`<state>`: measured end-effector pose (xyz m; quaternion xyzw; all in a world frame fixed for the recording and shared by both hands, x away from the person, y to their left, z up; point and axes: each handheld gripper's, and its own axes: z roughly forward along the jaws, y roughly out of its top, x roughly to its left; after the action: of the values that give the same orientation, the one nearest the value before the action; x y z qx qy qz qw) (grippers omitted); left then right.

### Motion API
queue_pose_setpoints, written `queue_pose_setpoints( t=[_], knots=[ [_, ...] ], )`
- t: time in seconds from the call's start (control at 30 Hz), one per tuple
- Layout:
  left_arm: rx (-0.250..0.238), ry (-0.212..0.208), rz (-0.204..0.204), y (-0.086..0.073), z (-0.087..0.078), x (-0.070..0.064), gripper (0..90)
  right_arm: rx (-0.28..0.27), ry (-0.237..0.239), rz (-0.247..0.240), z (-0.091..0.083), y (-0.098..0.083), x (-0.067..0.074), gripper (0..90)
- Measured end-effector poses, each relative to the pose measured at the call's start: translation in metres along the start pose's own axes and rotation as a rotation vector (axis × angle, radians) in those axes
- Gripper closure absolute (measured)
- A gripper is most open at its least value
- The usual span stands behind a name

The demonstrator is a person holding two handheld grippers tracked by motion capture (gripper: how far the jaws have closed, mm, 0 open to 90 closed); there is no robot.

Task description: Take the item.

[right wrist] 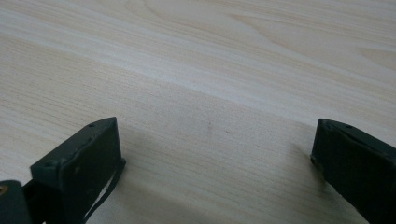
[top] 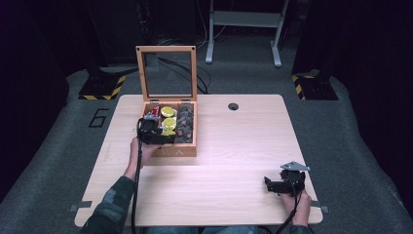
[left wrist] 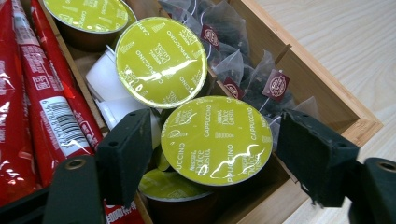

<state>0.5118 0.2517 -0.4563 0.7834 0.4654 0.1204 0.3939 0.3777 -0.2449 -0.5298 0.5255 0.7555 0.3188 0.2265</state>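
An open wooden box (top: pixel 170 151) stands on the table's left half with its glass lid (top: pixel 166 48) upright. My left gripper (top: pixel 163 131) reaches into its middle compartment. In the left gripper view my left gripper (left wrist: pixel 215 140) brackets a green-lidded cappuccino capsule (left wrist: pixel 217 154), its jaws open at either side of the rim with thin gaps showing. More capsules (left wrist: pixel 161 60) lie behind and under it. My right gripper (top: pixel 272 184) rests near the table's front right edge. In the right gripper view my right gripper (right wrist: pixel 215 140) is open over bare wood.
Red sachets (left wrist: pixel 42 102) fill the box's left compartment and dark tea bags (left wrist: pixel 243 70) the right one. A wooden divider (left wrist: pixel 280 53) separates capsules from tea bags. A cable hole (top: pixel 233 106) sits at the table's far edge. Table legs (top: pixel 243 29) stand behind.
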Motion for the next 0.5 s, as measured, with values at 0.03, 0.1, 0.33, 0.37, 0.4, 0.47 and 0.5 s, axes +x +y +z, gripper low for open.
queue_pose_setpoints(
  t=[0.03, 0.1, 0.33, 0.37, 0.4, 0.47, 0.5],
  knots=[
    [0.001, -0.001, -0.004, -0.0003, 0.0005, -0.0001, 29.3, 0.0, 0.0, 0.0, 0.0, 0.0, 0.0, 0.9],
    [-0.003, -0.01, -0.011, -0.0008, 0.0007, 0.0007, 31.6, 0.0, 0.0, 0.0, 0.0, 0.0, 0.0, 0.8],
    [-0.004, -0.011, -0.007, -0.0012, -0.0003, 0.0017, 36.9, 0.0, 0.0, 0.0, 0.0, 0.0, 0.0, 0.9],
    [-0.006, -0.015, -0.005, -0.0012, 0.0, 0.0022, 37.0, 0.0, 0.0, 0.0, 0.0, 0.0, 0.0, 0.9],
    [-0.006, -0.016, -0.007, -0.0014, 0.0, 0.0022, 37.2, -0.001, 0.0, 0.0, 0.0, -0.0001, 0.0, 0.9],
    [-0.006, -0.016, -0.006, -0.0015, 0.0, 0.0023, 37.3, 0.0, 0.0, 0.001, 0.0, 0.0, 0.0, 0.9],
    [-0.006, -0.017, -0.007, -0.0016, -0.0001, 0.0024, 37.4, -0.001, 0.0, 0.001, 0.0001, -0.0001, 0.0, 0.9]
  ],
)
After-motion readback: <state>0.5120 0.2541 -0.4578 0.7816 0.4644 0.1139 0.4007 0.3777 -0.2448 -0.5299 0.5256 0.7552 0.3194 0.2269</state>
